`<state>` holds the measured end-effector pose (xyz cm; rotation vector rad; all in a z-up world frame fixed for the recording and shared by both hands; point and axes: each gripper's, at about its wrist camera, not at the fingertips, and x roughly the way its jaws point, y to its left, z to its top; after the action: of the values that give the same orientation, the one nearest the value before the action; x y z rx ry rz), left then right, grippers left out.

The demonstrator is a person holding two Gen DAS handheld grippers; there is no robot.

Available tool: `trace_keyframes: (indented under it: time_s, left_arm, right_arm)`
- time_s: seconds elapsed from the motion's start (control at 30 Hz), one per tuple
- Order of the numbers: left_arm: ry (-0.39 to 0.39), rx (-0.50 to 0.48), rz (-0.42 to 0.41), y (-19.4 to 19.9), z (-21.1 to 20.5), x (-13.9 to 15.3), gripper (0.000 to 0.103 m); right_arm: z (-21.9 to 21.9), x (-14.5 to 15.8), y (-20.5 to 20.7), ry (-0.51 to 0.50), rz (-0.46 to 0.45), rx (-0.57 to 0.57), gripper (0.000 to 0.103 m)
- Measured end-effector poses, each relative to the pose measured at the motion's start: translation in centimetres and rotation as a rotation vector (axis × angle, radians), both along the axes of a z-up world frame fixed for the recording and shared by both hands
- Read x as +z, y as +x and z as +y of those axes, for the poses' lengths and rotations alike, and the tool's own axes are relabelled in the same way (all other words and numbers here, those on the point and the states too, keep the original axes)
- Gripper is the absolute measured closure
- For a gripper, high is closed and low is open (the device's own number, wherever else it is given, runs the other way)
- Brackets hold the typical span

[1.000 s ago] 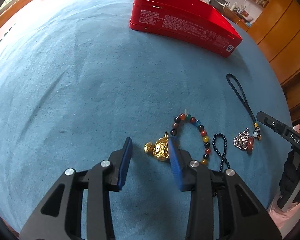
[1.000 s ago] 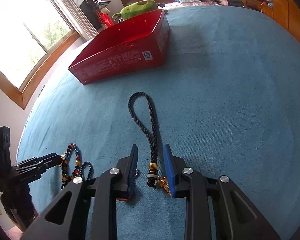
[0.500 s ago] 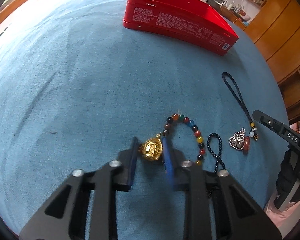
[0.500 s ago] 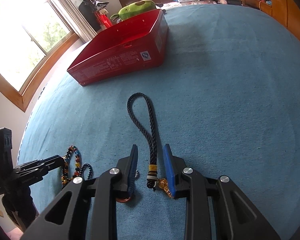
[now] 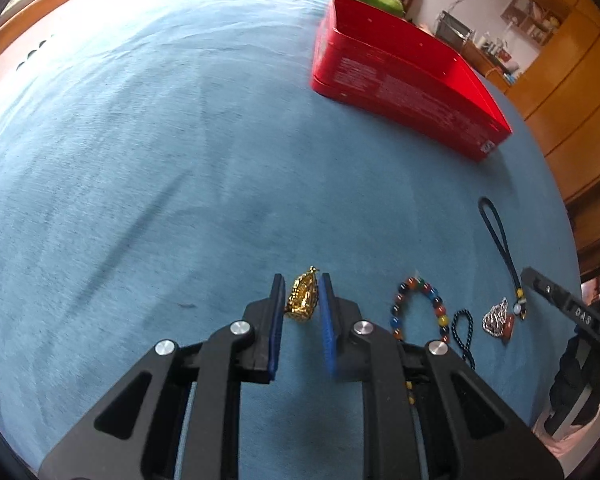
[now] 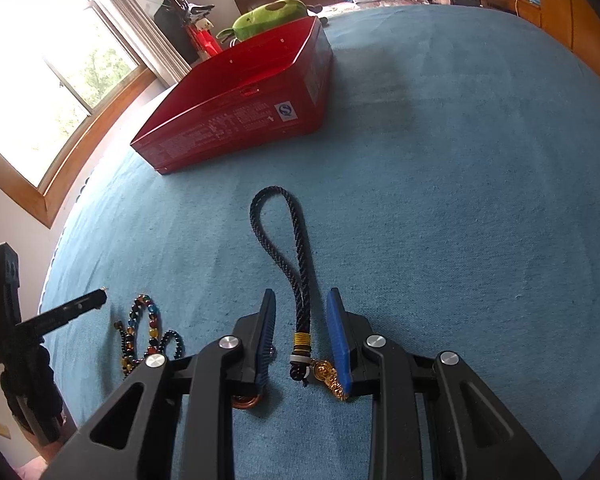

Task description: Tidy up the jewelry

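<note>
My left gripper (image 5: 302, 294) is shut on a gold pendant (image 5: 303, 297) and holds it above the blue cloth. To its right lie a multicoloured bead bracelet (image 5: 420, 308), a small dark bead loop (image 5: 462, 332), a silver and red charm (image 5: 498, 320) and a dark braided cord (image 5: 500, 240). My right gripper (image 6: 300, 300) is open, its fingers on either side of the cord (image 6: 300, 264) without touching it. The open red tin box (image 5: 404, 84) stands further back; it also shows in the right wrist view (image 6: 244, 116).
A blue cloth (image 5: 160, 160) covers the whole table. A green plush toy (image 6: 272, 18) lies behind the box. Wooden cabinets (image 5: 572, 92) stand off the right edge and a window (image 6: 60, 80) is to the left.
My left gripper closed on the gold pendant, lifted it and carried it left, away from the bead bracelet. My right gripper stayed around the cord.
</note>
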<state>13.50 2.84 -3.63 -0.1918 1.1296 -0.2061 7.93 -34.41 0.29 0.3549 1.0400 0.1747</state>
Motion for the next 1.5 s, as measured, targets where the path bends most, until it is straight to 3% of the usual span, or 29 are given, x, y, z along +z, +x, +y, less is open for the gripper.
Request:
trace_keyframes:
  time_s: [0.3, 0.73, 0.9, 1.07, 1.27, 1.5]
  left_arm:
    - [-0.017, 0.000, 0.021, 0.8, 0.1, -1.0, 0.088]
    - [-0.016, -0.007, 0.020, 0.8, 0.2, -1.1, 0.088]
    - [-0.014, -0.008, 0.017, 0.9, 0.1, -1.1, 0.088]
    - [-0.019, -0.007, 0.018, 0.9, 0.2, -1.1, 0.088]
    - [-0.024, -0.010, 0.020, 0.9, 0.3, -0.9, 0.088]
    - [-0.044, -0.033, -0.006, 0.9, 0.0, 0.5, 0.088]
  right_arm:
    - [-0.4, 0.1, -1.1, -0.056, 0.050, 0.004, 0.076]
    - [1.0, 0.1, -1.1, -0.040, 0.076, 0.065, 0.076]
    - [1.8, -0.8, -1.1, -0.097, 0.104, 0.073, 0.076]
    - [3.0, -0.9, -1.8, -0.219, 0.062, 0.078, 0.092]
    - [1.3, -0.1, -1.8, -0.068, 0.050, 0.064, 0.093]
    - [0.3, 3.5, -1.6, 0.060, -0.036, 0.075, 0.093]
